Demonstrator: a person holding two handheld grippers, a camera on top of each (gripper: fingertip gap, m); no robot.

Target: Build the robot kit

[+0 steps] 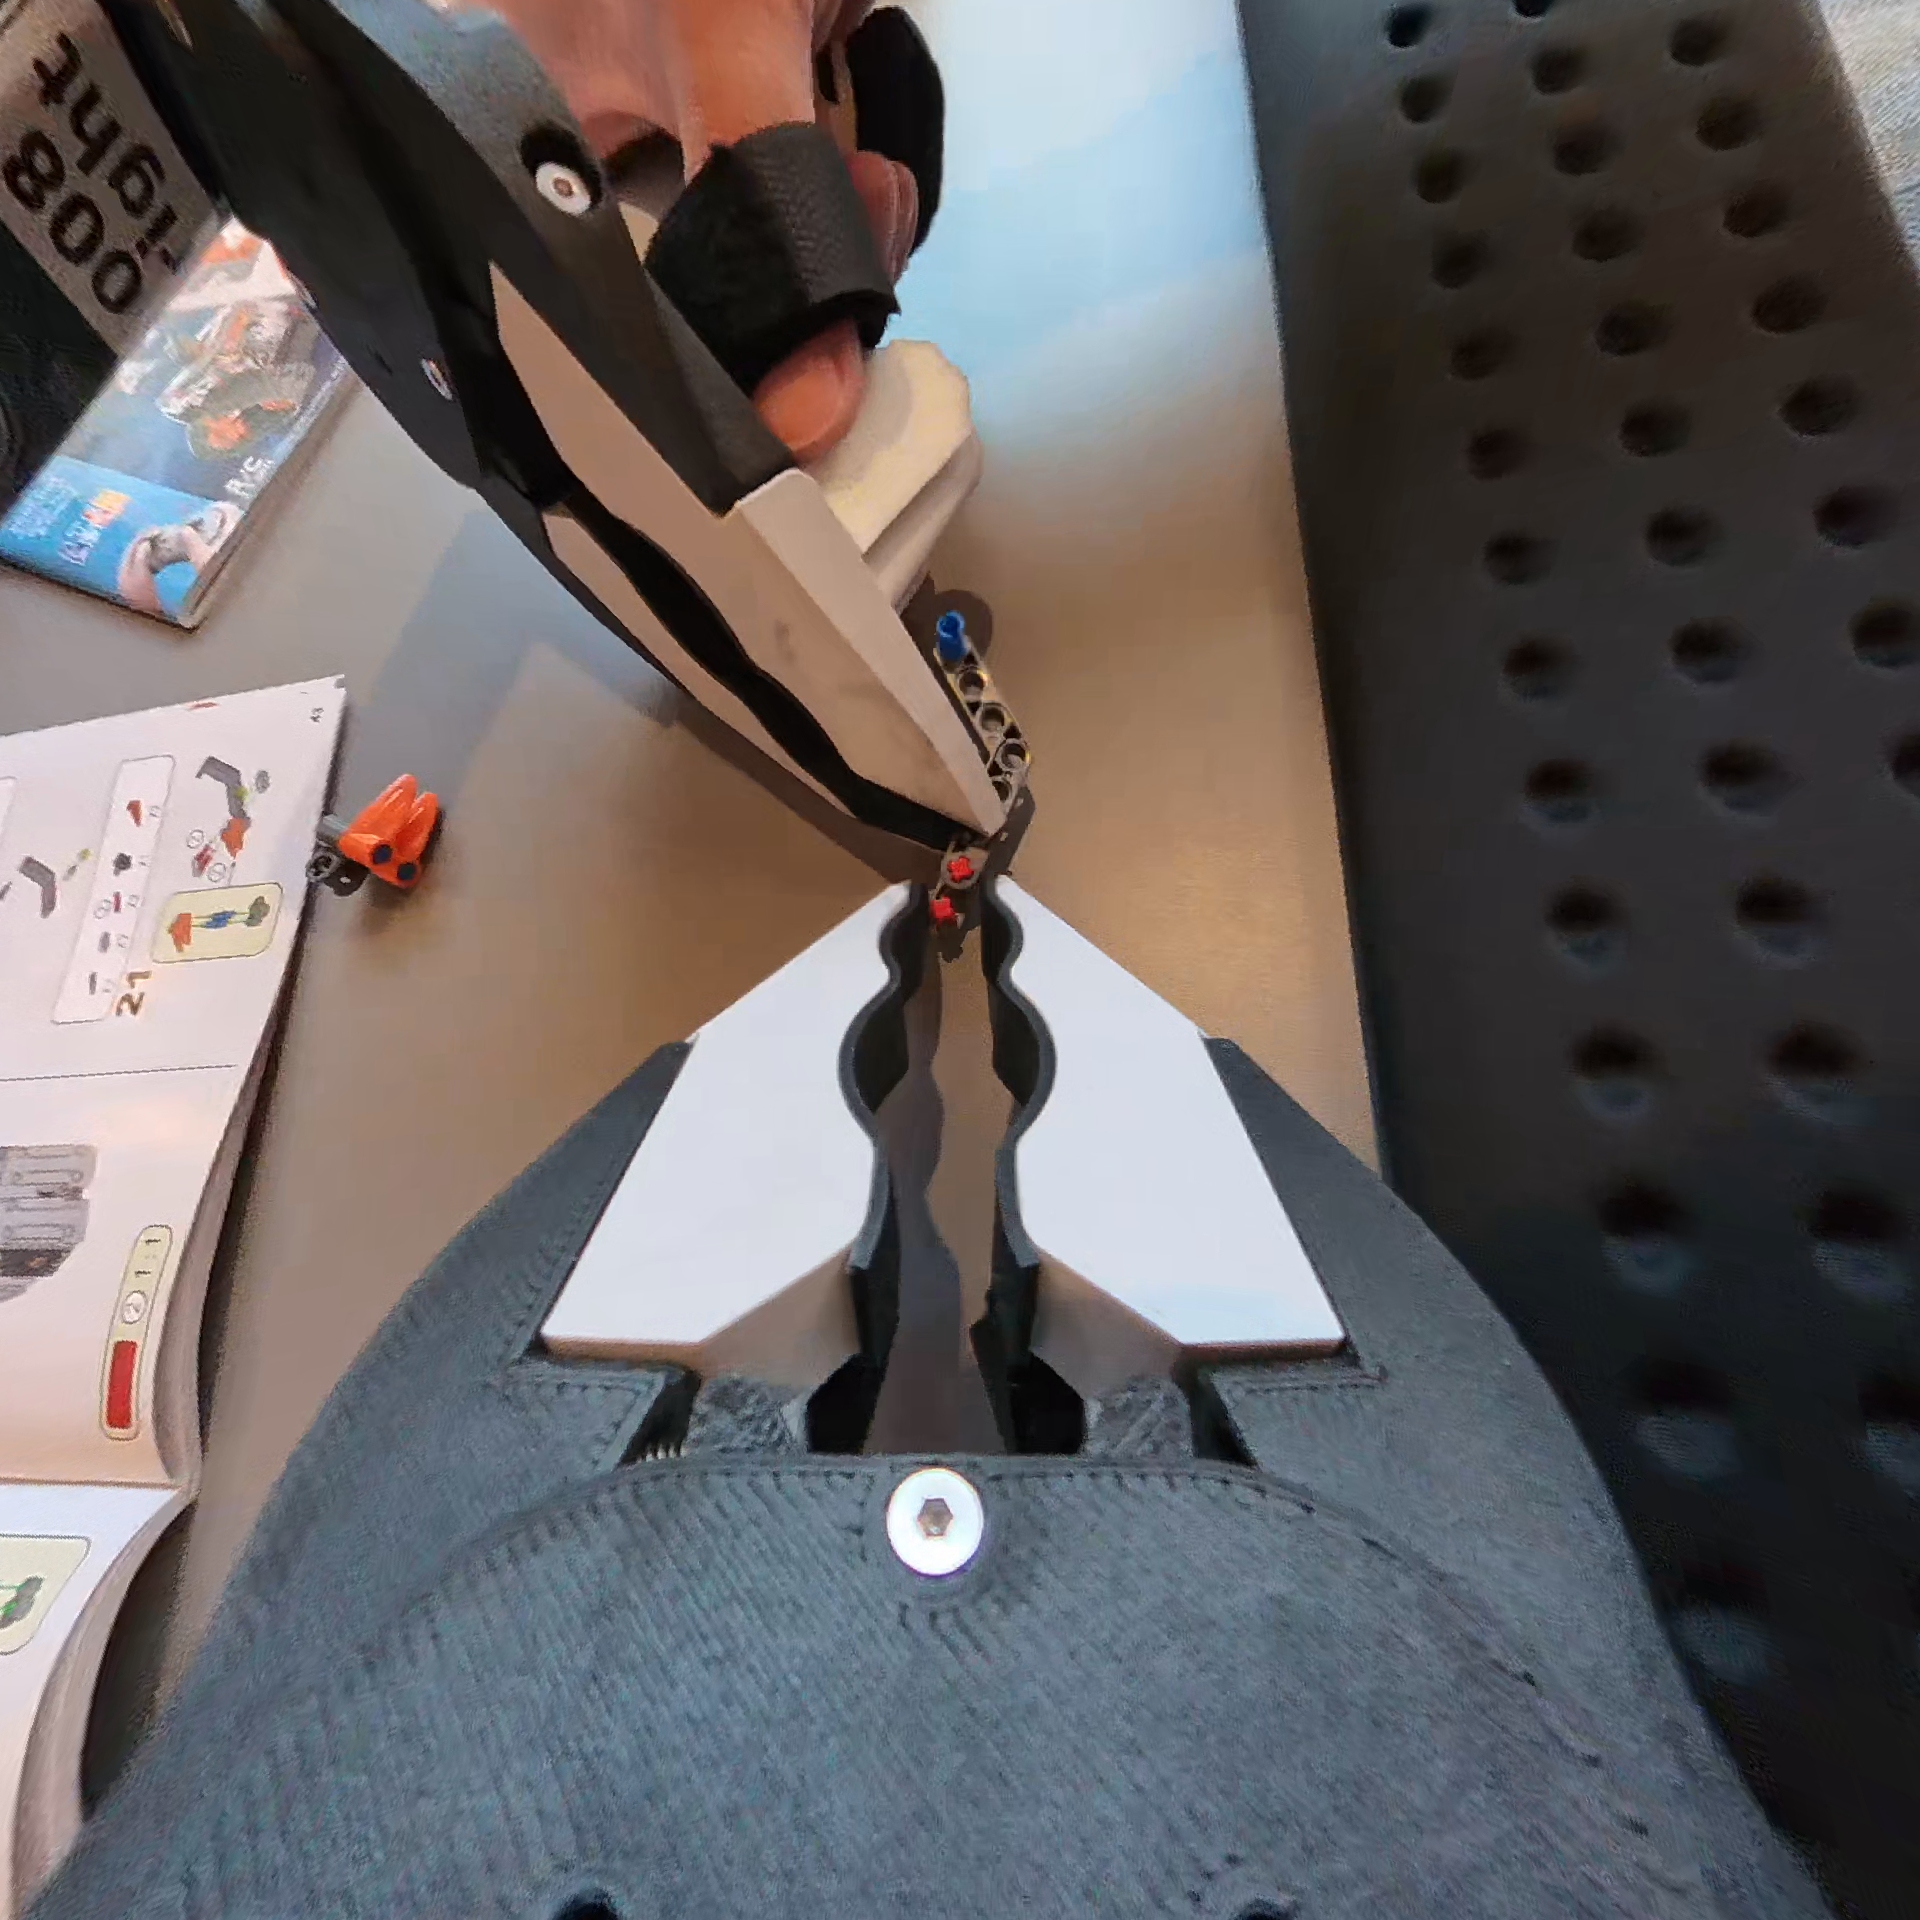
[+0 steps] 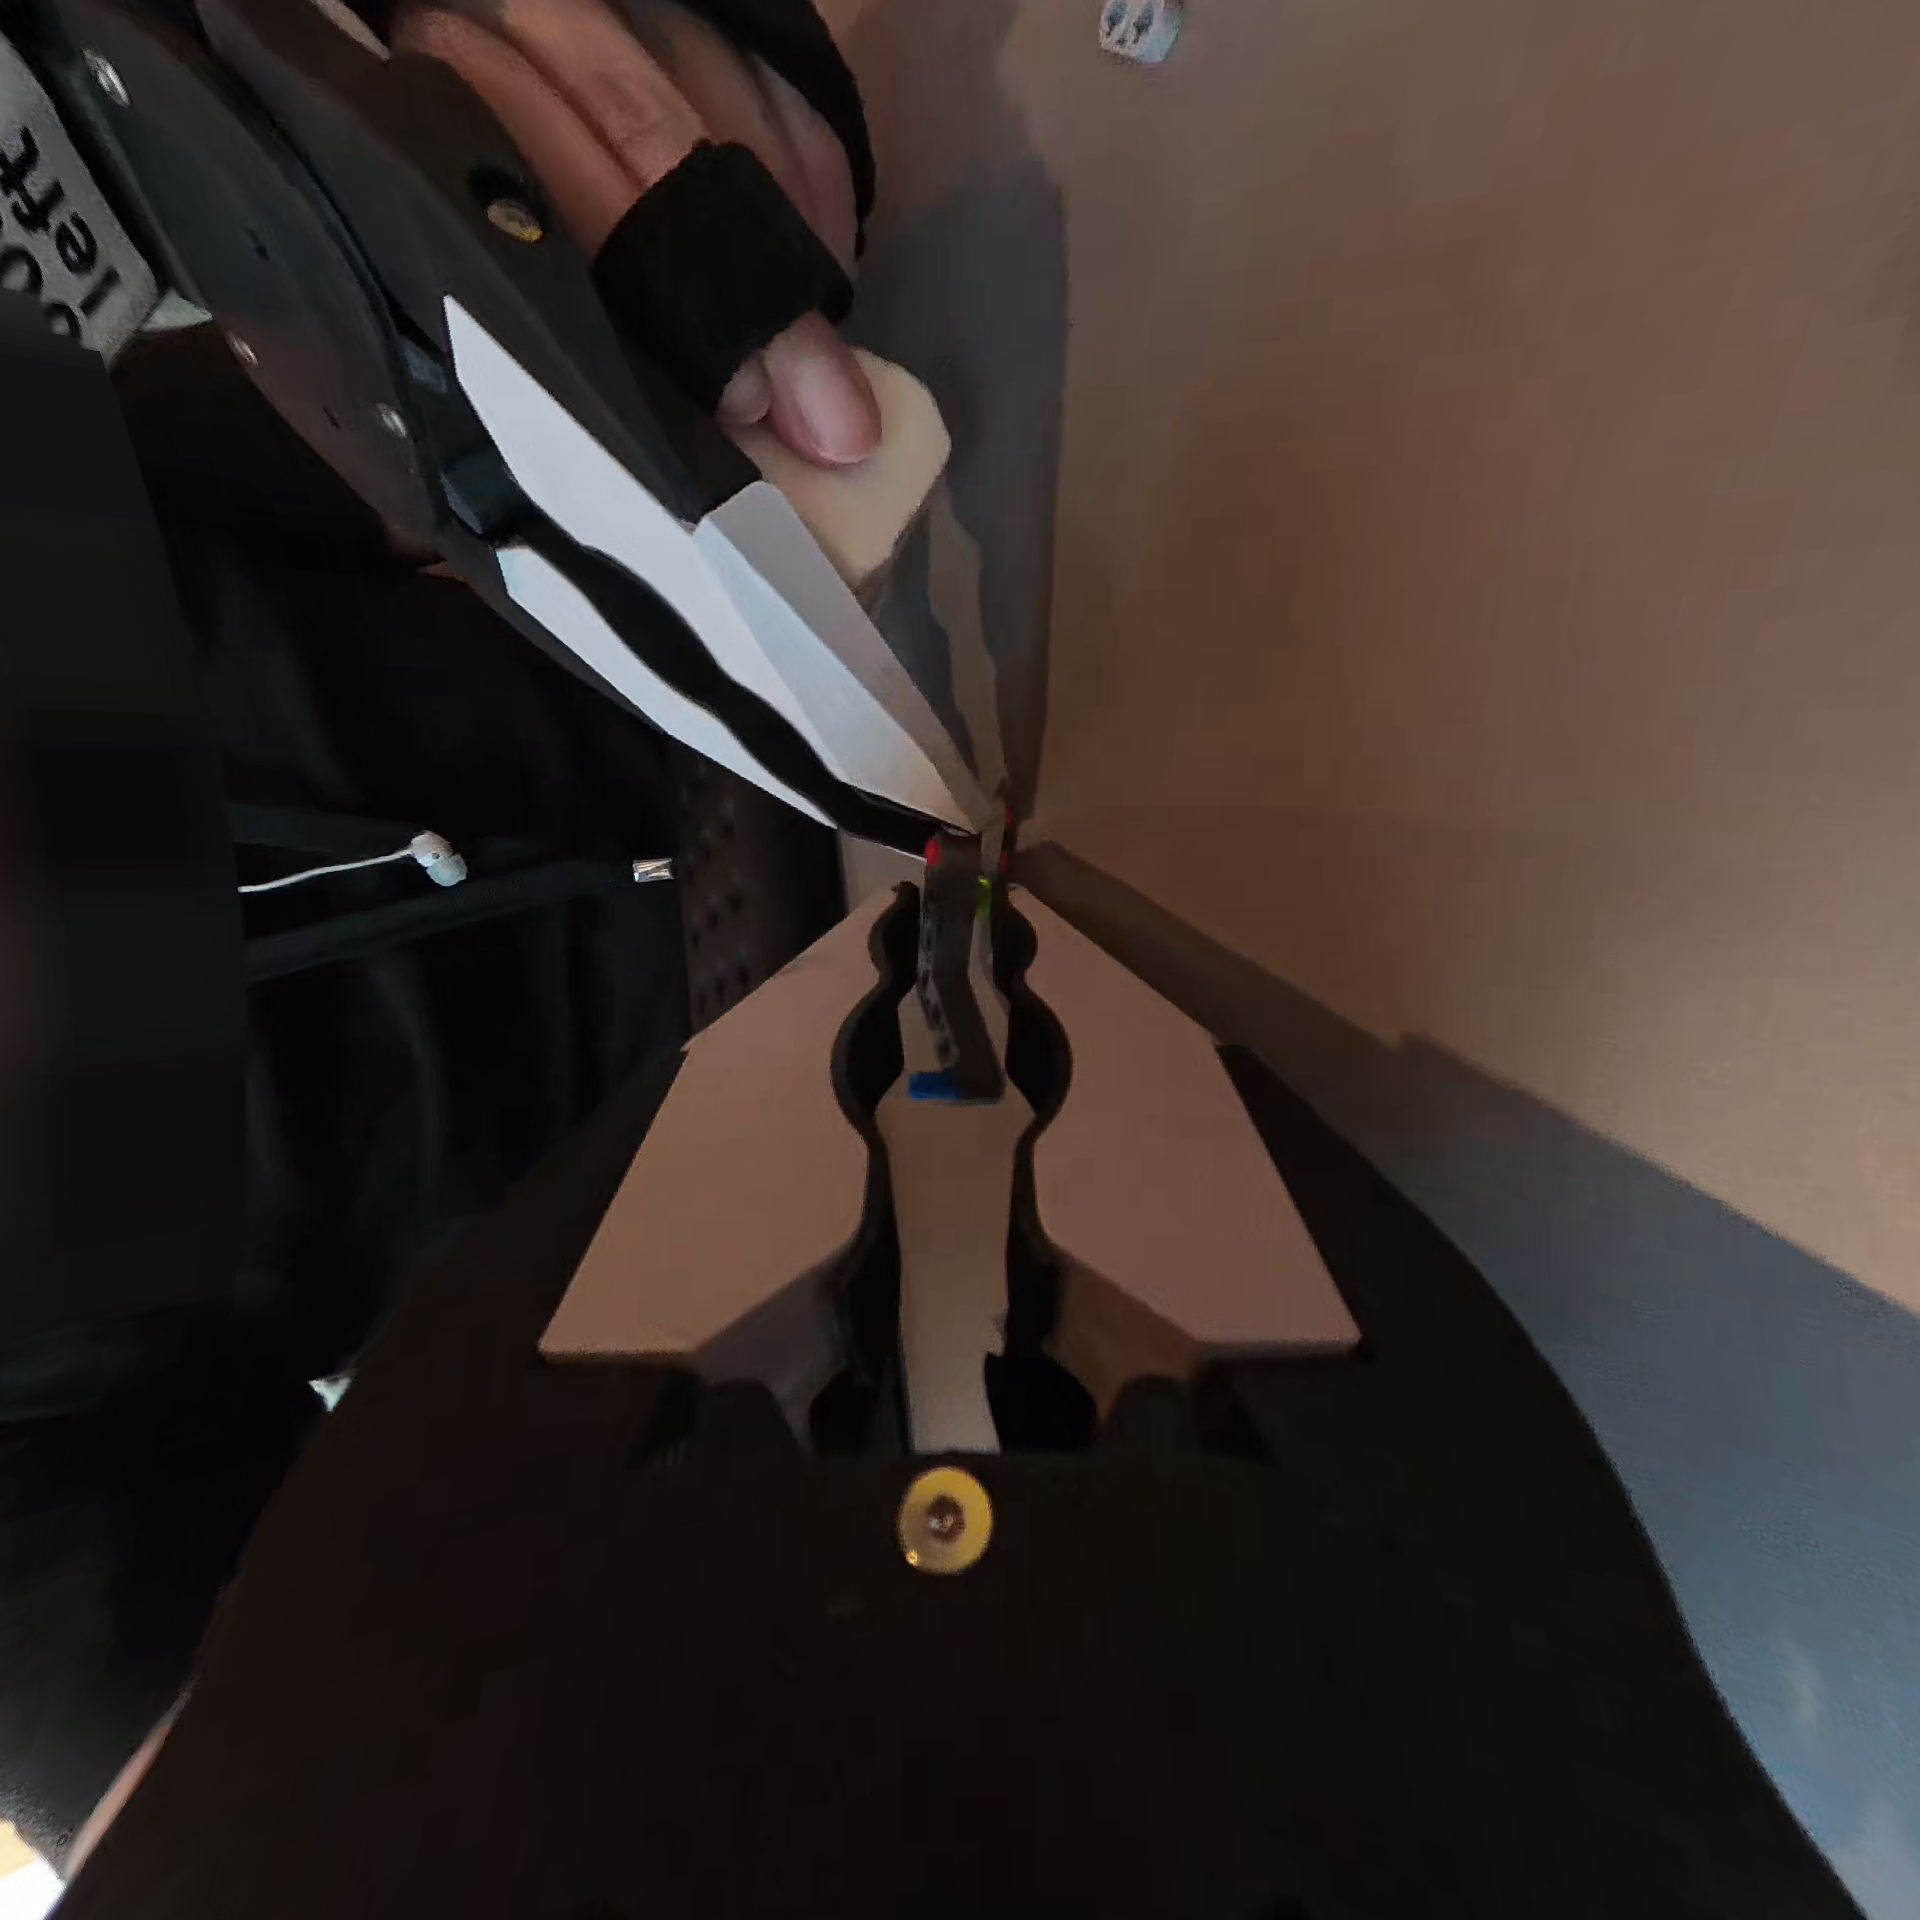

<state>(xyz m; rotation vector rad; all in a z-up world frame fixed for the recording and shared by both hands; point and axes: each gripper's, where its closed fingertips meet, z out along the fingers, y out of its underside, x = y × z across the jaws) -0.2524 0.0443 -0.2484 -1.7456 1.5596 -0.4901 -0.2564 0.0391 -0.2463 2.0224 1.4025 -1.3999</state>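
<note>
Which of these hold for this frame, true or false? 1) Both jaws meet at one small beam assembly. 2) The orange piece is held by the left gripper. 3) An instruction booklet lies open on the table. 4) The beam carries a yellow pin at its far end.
1) True: the left gripper and right gripper both close on the grey beam assembly.
2) False: the orange piece lies loose on the table, beside the instruction booklet.
3) True.
4) False: the pin there is the blue pin; red pins sit near the jaws.
</note>
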